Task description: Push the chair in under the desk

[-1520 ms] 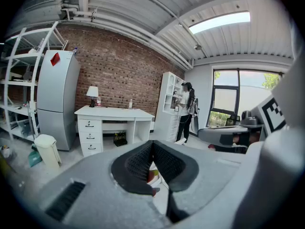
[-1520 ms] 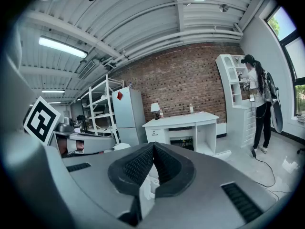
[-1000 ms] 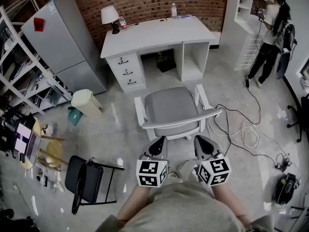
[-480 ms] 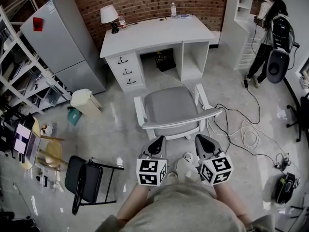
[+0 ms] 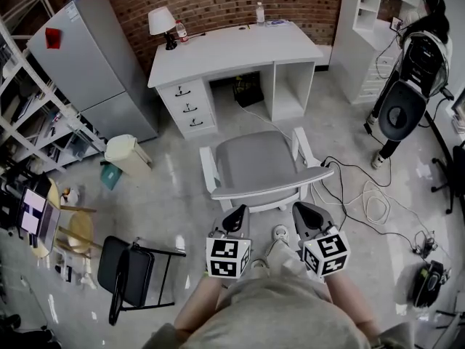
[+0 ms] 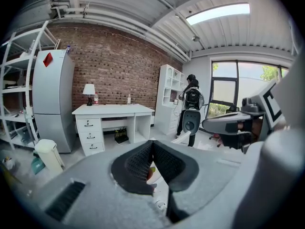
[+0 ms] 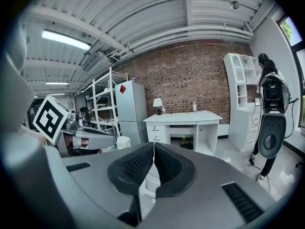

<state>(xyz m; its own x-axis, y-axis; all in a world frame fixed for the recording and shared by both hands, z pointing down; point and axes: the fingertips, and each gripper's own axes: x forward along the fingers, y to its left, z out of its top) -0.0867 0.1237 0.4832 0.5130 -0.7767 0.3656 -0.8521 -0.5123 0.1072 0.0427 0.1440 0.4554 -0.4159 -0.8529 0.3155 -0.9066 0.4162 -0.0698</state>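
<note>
A white chair point(image 5: 261, 167) with a grey seat stands pulled out on the floor, its backrest point(image 5: 270, 185) turned toward me. Beyond it is the white desk point(image 5: 234, 51), with drawers on its left and an open knee space point(image 5: 249, 93) in the middle. My left gripper point(image 5: 237, 217) and right gripper point(image 5: 304, 217) hover side by side just short of the backrest, apart from it. Both are shut with nothing between their jaws. The desk point(image 6: 112, 111) shows ahead in the left gripper view, and the desk point(image 7: 183, 119) in the right gripper view too.
A grey fridge point(image 5: 94, 60) and a bin point(image 5: 127, 155) stand left of the desk. A black folding chair point(image 5: 131, 267) lies at lower left. Cables point(image 5: 367, 195) trail across the floor at the right. A person point(image 5: 410, 64) with an office chair moves by the white shelves point(image 5: 367, 27).
Both grippers stay where they were behind the chair. The person at the right has turned from the shelves and now carries a black office chair.
</note>
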